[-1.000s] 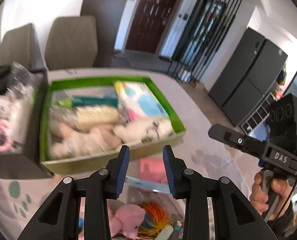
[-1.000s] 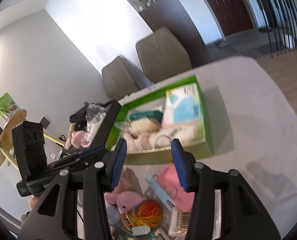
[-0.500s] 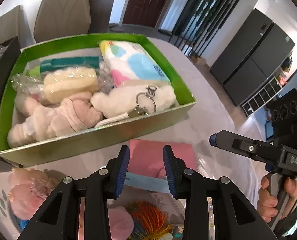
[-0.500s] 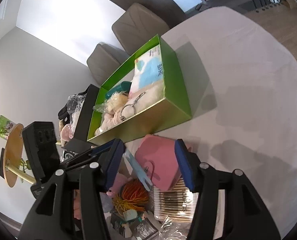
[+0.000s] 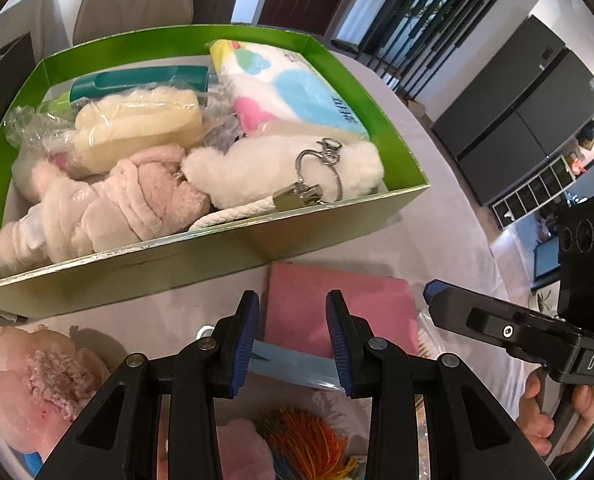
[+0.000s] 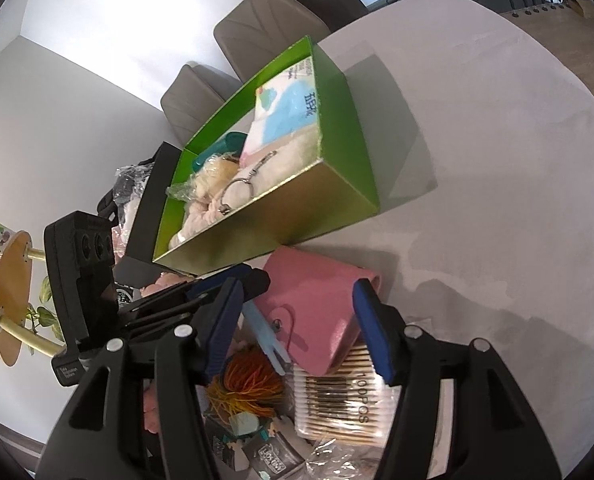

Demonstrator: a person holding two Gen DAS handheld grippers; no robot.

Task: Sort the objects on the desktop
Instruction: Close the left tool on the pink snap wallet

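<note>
Left wrist view: left claw (image 5: 291, 338) at bottom centre, jaws at their narrowest setting with a gap showing, pinching nothing. A second ago this view took in chairs, door and the whole box from higher up; now it has dropped and tipped down, so the green open cardboard box (image 5: 233, 248) fills the upper half. The box holds a fluffy white plush keychain (image 5: 257, 168), pink plush slippers (image 5: 109, 212) and a pastel-printed tissue pack (image 5: 289, 92). The flat pink pouch (image 5: 317, 304) lies on the pale table (image 5: 437, 216) just below the box's front wall, right behind the claw tips. The right claw (image 5: 429, 298) enters at lower right, held by a hand (image 5: 537, 396).

Right wrist view: the right claw (image 6: 297, 328), lower centre, is spread, jaws just been opening, nothing pinched; the pink pouch sits between and beyond the tips. This view has also sunk toward the loose pile: a light blue plastic comb-like piece (image 6: 267, 336), an orange-yellow yarn tuft (image 6: 249, 384), a clear cotton-swab box (image 6: 337, 392).

Meaning: both claws have closed in on the unsorted pile; the pouch looks like the right claw's next pick, probably bound for the green box.
</note>
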